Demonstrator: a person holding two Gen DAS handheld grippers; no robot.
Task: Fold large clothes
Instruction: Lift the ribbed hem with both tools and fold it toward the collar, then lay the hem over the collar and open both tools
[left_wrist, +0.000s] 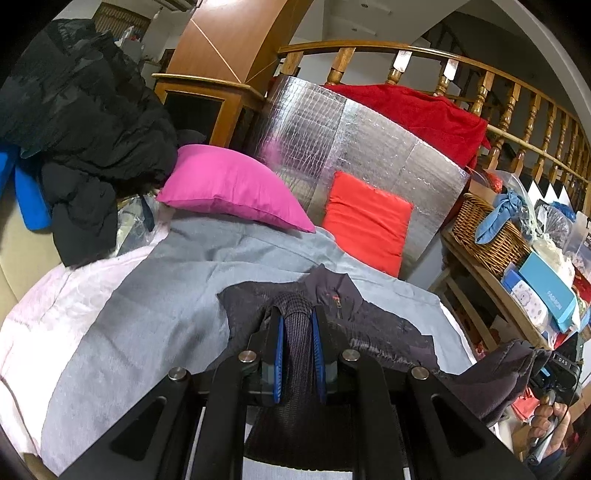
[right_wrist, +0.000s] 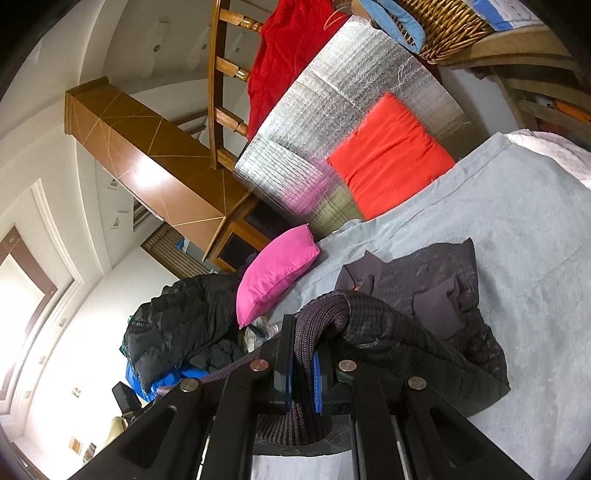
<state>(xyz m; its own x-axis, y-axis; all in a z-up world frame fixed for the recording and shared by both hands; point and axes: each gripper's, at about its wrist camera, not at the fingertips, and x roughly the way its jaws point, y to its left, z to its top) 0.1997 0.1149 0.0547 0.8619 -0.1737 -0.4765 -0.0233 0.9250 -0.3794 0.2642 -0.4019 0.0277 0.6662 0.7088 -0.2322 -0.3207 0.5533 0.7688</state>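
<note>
A dark knit zip jacket (left_wrist: 373, 325) lies partly on the grey sheet (left_wrist: 155, 302) of a bed, its collar and orange zip pull turned toward the far pillows. My left gripper (left_wrist: 298, 325) is shut on a ribbed edge of the jacket, which bulges up between the blue pads. In the right wrist view the same jacket (right_wrist: 439, 295) is spread on the grey sheet (right_wrist: 535, 236), and my right gripper (right_wrist: 304, 343) is shut on another ribbed fold of it. At the lower right of the left wrist view, a hand holds the right gripper (left_wrist: 554, 369) with jacket cloth hanging from it.
A pink pillow (left_wrist: 229, 184), an orange cushion (left_wrist: 365, 218) and a silver foil panel (left_wrist: 354, 136) stand at the bed's head. A heap of black clothes (left_wrist: 81, 122) lies at the left. A shelf with a wicker basket (left_wrist: 487, 232) and boxes borders the right side.
</note>
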